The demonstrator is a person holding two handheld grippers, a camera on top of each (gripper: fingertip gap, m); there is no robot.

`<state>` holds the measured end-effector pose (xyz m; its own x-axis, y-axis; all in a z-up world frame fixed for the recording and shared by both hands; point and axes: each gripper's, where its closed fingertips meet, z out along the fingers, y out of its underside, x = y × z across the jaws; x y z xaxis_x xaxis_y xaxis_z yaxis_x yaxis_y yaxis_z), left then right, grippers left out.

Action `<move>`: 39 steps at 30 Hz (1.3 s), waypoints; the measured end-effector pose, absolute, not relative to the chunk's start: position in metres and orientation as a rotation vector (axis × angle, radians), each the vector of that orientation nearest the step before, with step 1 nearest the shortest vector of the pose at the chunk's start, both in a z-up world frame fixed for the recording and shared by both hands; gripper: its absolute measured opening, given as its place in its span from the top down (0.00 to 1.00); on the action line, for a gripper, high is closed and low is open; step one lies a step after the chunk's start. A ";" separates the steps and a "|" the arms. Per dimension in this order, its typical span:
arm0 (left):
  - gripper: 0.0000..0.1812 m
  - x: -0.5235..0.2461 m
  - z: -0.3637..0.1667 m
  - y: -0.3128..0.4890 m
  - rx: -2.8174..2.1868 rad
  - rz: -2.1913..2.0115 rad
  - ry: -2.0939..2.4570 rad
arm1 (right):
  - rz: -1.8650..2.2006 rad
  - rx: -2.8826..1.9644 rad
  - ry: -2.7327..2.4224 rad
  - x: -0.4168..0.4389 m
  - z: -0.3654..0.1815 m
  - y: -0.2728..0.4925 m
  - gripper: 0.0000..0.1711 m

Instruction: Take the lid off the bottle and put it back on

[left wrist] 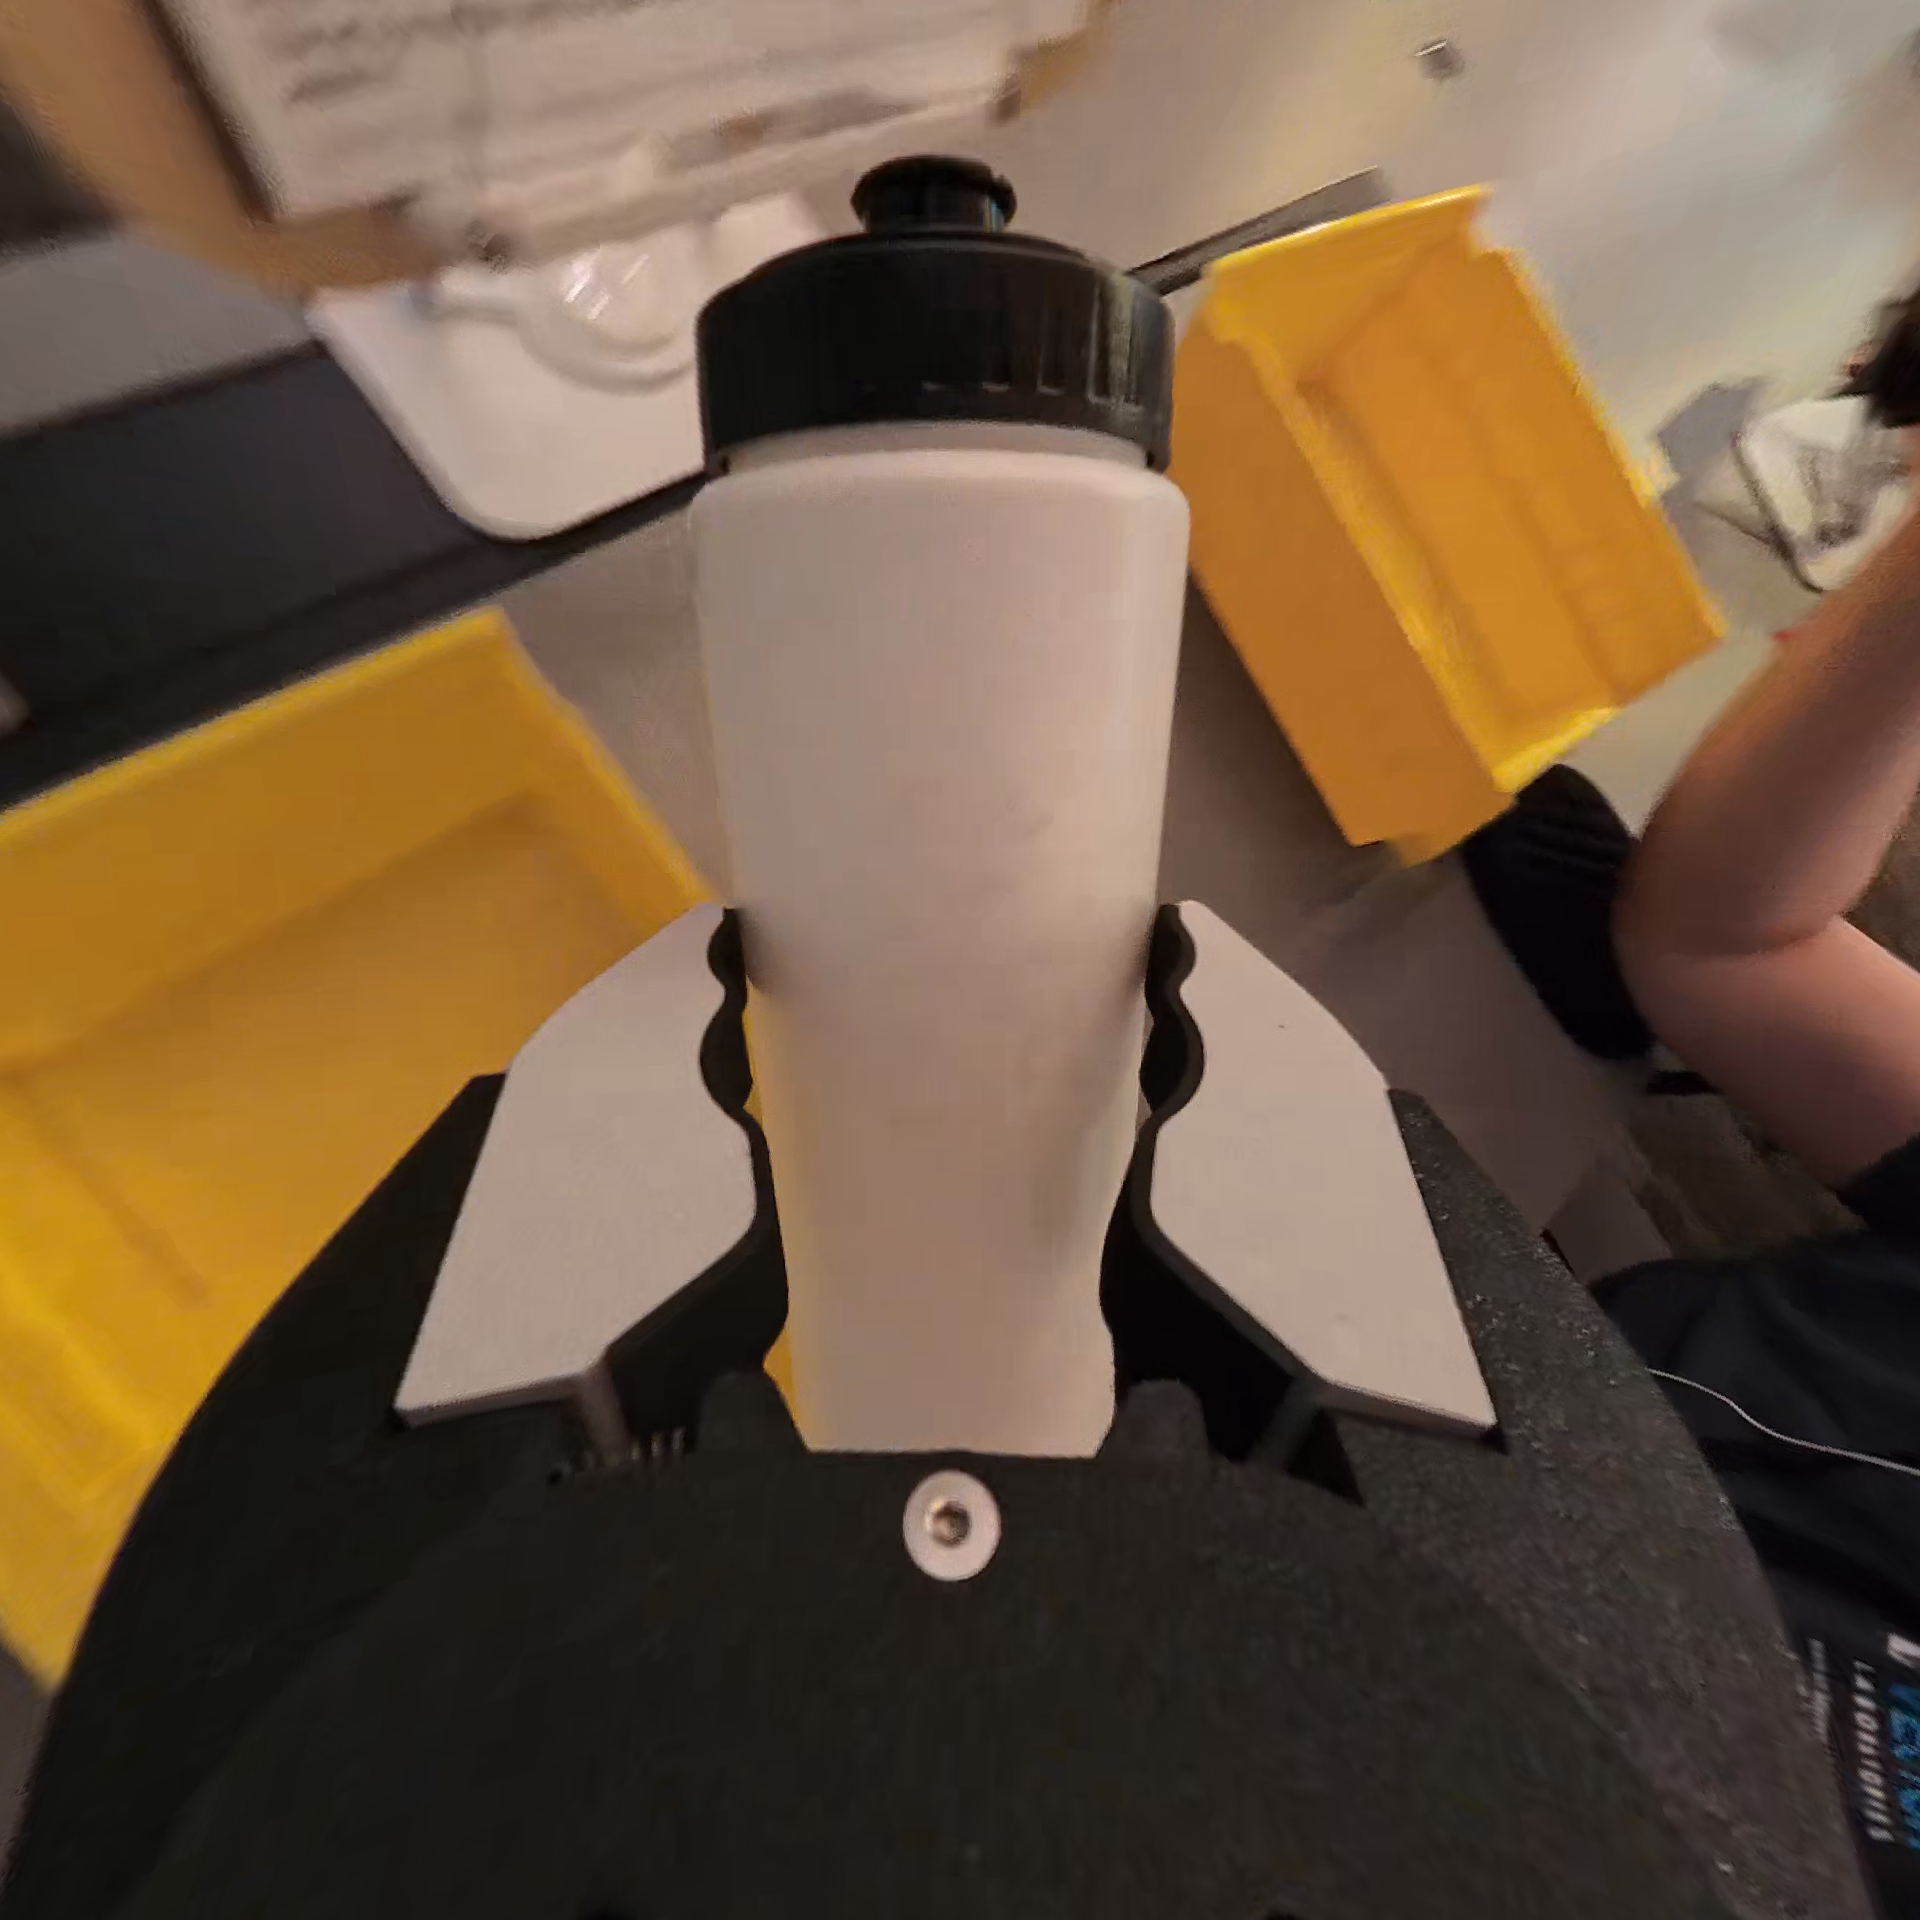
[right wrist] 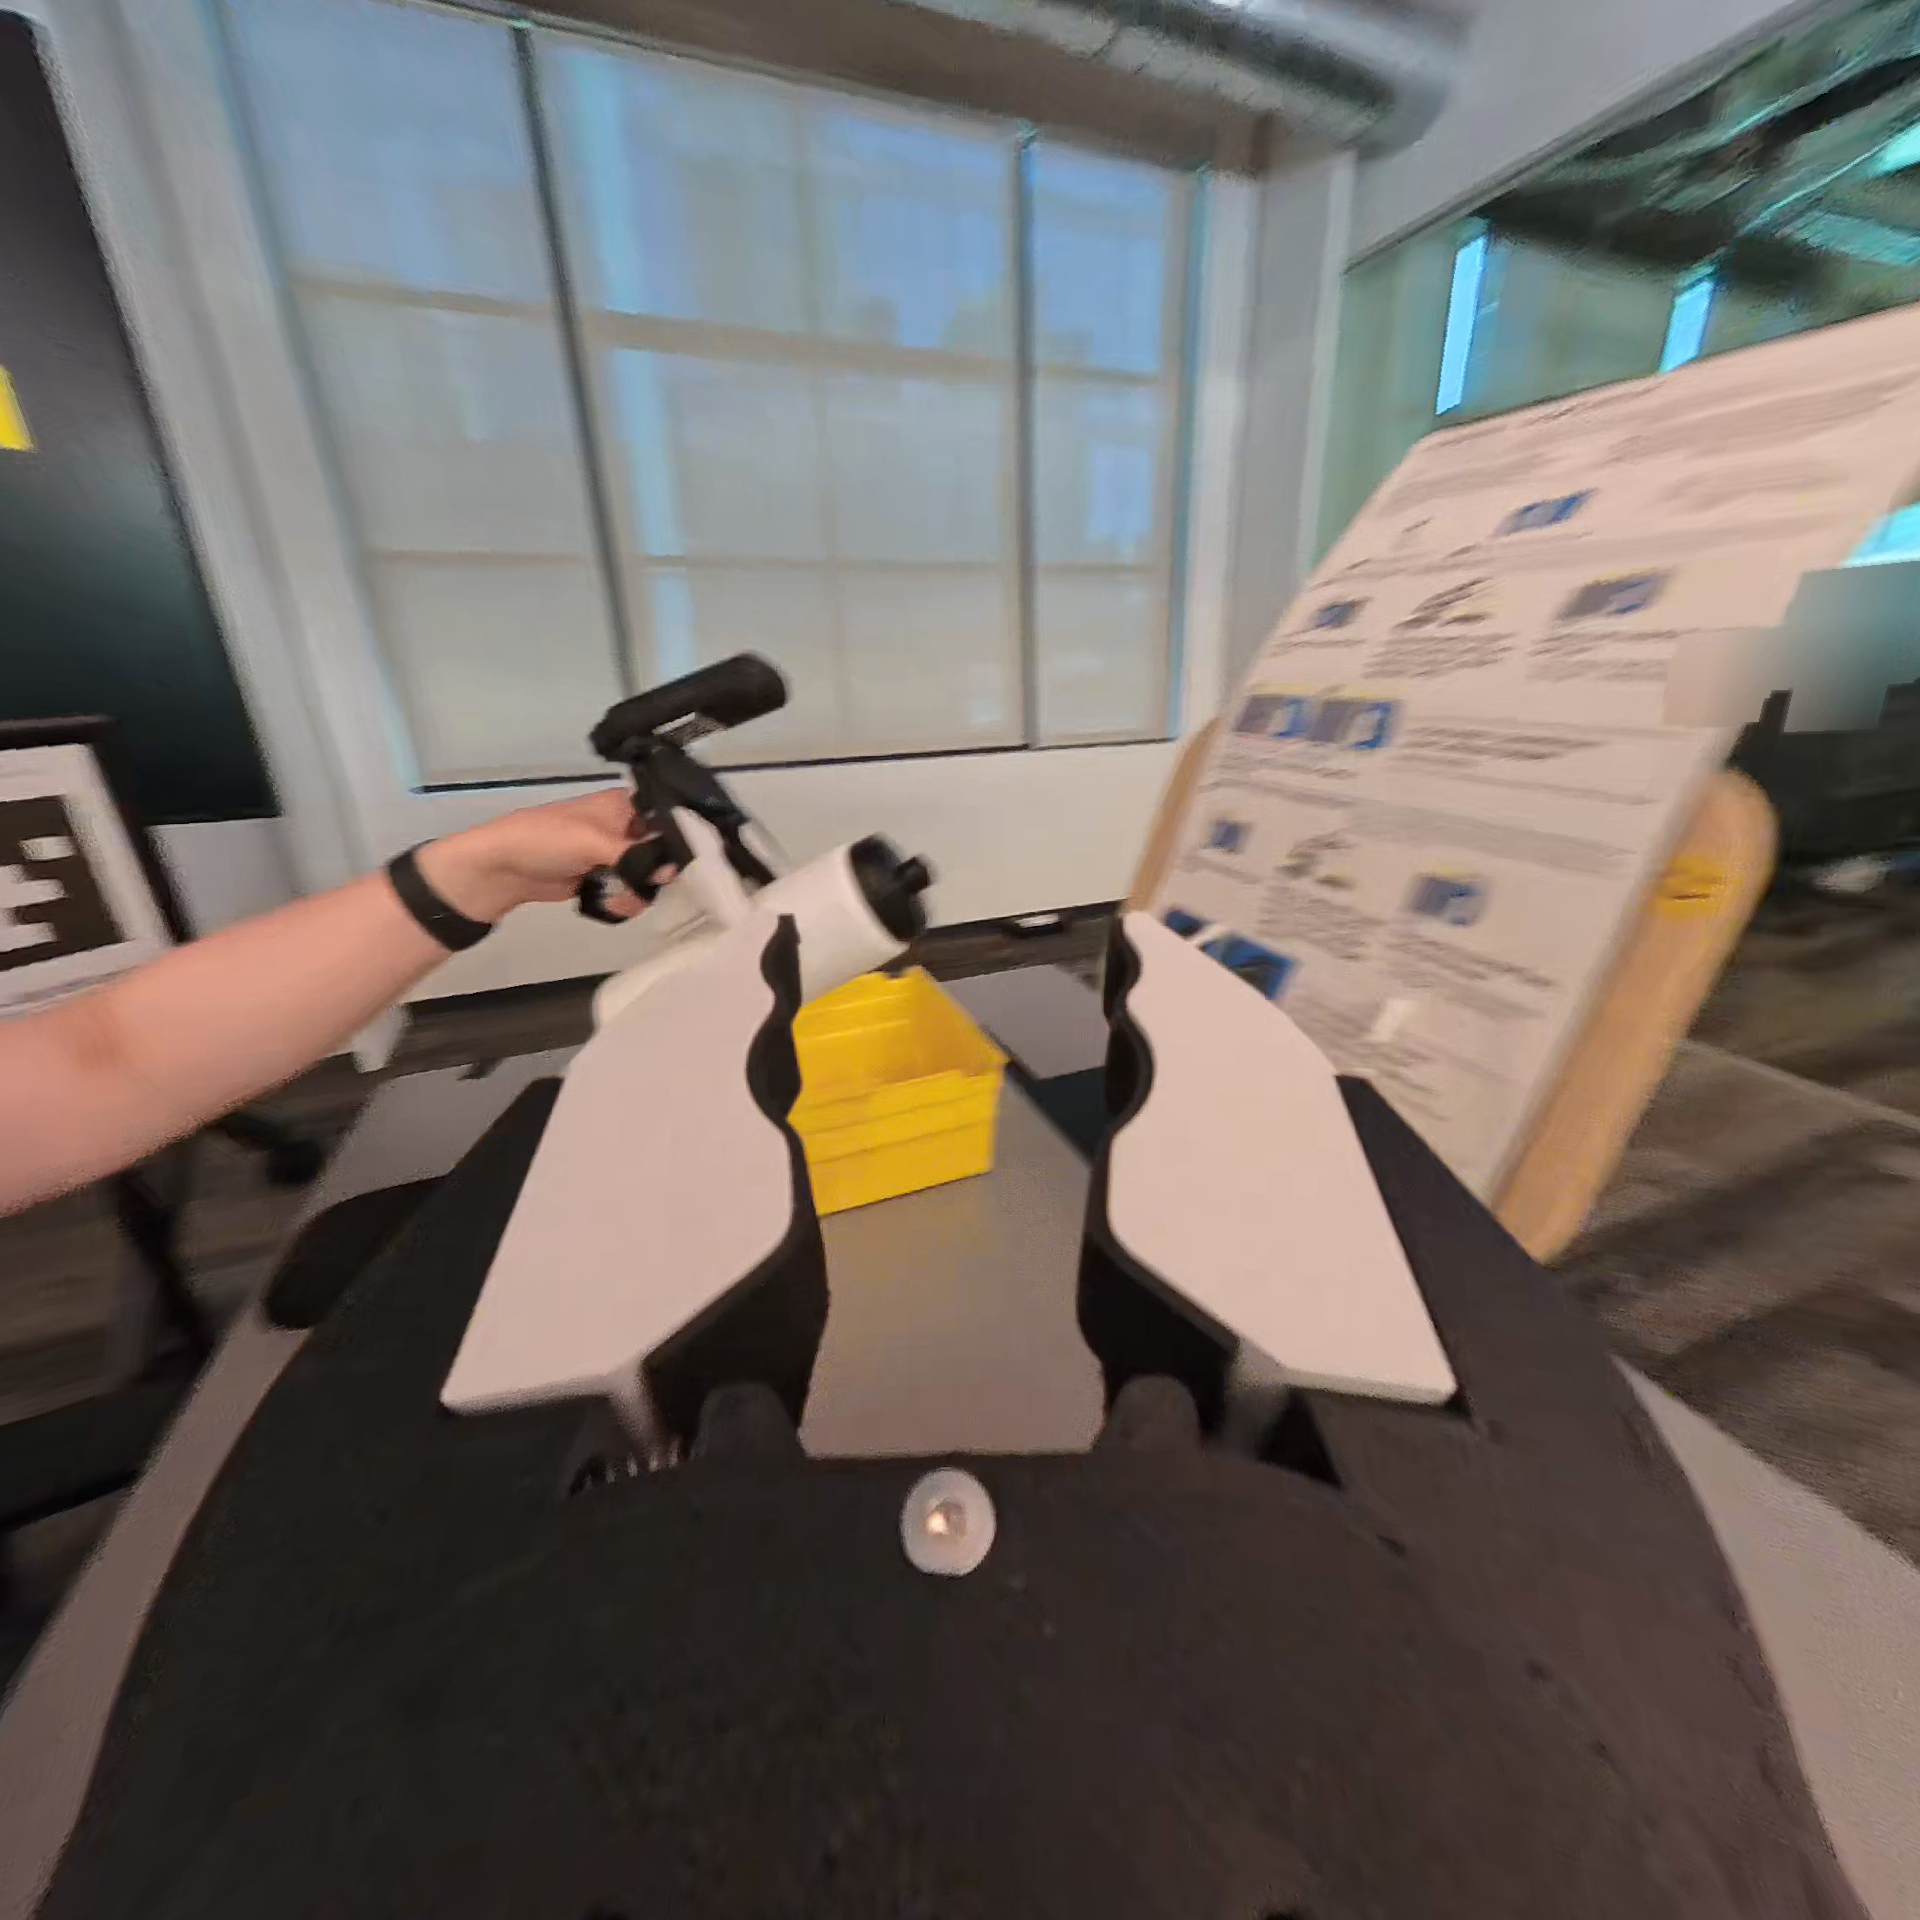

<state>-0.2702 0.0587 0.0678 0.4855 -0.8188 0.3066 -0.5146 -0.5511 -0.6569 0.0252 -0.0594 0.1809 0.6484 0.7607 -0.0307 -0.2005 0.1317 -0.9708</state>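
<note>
A white bottle [left wrist: 940, 831] with a black screw lid [left wrist: 932, 332] on its top fills the middle of the left wrist view. My left gripper [left wrist: 951, 935] is shut on the bottle's lower body and holds it in the air above the table. In the right wrist view the same bottle [right wrist: 836, 914] shows farther off, tilted, with its lid [right wrist: 899, 883] pointing right, held by a person's hand on the left gripper. My right gripper [right wrist: 951, 956] is open and empty, below and to the right of the bottle, apart from it.
Two yellow bins lie under the bottle, one at the left [left wrist: 260, 935] and one at the upper right [left wrist: 1444, 499]; one bin [right wrist: 894, 1081] shows between my right fingers. A poster board [right wrist: 1507, 779] leans at the right. A person's arm [left wrist: 1766, 810] is at the right.
</note>
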 end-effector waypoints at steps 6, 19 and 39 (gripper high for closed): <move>0.59 -0.202 0.097 -0.006 -1.860 -1.095 1.235 | 1.006 -1.433 -0.716 -0.096 0.128 -0.040 0.45; 0.59 -0.158 0.009 -0.046 -1.617 -1.227 1.433 | 1.112 -1.560 -0.819 -0.150 0.067 -0.026 0.54; 0.40 -0.137 -0.030 -0.048 -1.460 -0.982 1.220 | 0.829 -1.627 -1.178 -0.178 0.022 -0.041 0.54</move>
